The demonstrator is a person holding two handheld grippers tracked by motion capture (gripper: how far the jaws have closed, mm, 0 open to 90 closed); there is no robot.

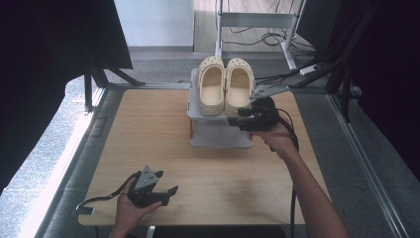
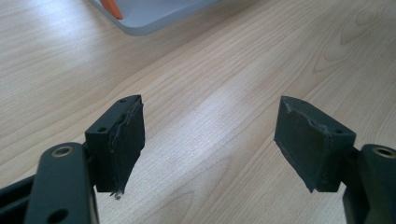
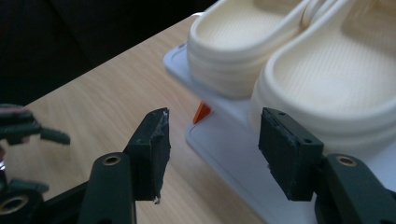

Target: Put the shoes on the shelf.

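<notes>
Two cream clogs, the left clog [image 1: 211,91] and the right clog [image 1: 239,89], sit side by side on top of a grey two-level rack [image 1: 218,136] at the table's far middle. My right gripper [image 1: 235,120] is open at the rack's right front corner, just in front of the right clog's heel. In the right gripper view the jaws [image 3: 212,149] stand apart with nothing between them, the right clog's heel [image 3: 327,79] just beyond the right jaw. My left gripper [image 1: 171,194] rests open near the front left over bare wood [image 2: 210,140].
A small orange piece [image 3: 201,113] shows between the rack's levels at its left side. The light wooden table [image 1: 148,129] has free room left of and in front of the rack. A metal frame and cables [image 1: 277,34] lie on the floor beyond the table.
</notes>
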